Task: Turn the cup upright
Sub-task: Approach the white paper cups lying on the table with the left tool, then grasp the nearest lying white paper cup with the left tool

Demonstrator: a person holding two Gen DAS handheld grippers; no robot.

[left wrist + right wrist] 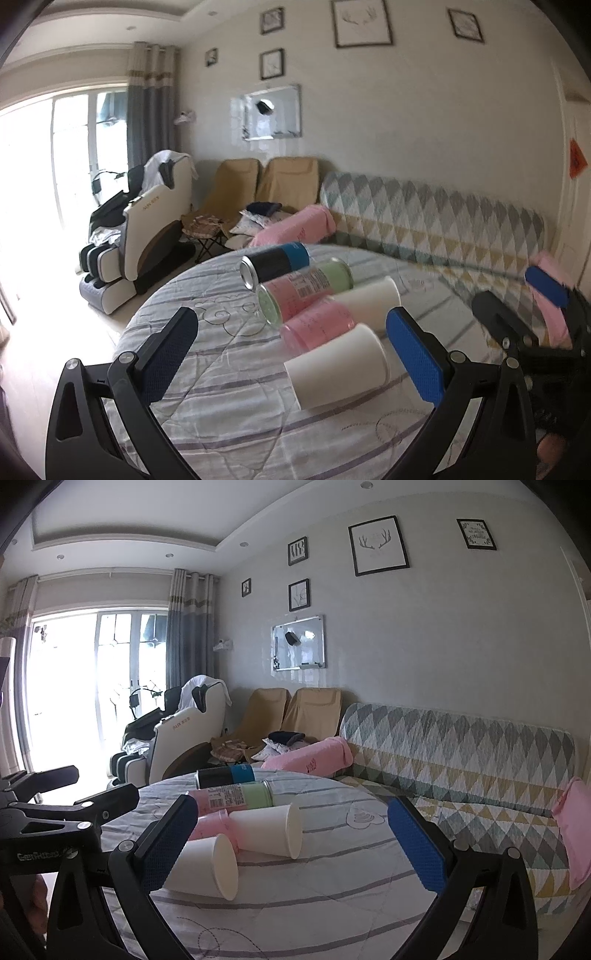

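In the left wrist view, the left claw [291, 350] is open and holds nothing. The nearest white cup [338, 371] lies on its side on the round worktop [221, 424], between the fingers.

In the right wrist view, the right claw [291, 843] is open too. The nearest white cup [207, 866] lies sideways, just in front of the second white cup [267, 830].

Both tongs held low, side by side, fingers spread wide, nothing gripped. Left tongs [291, 360] aim forward; right tongs [291, 843] level, just right of them.
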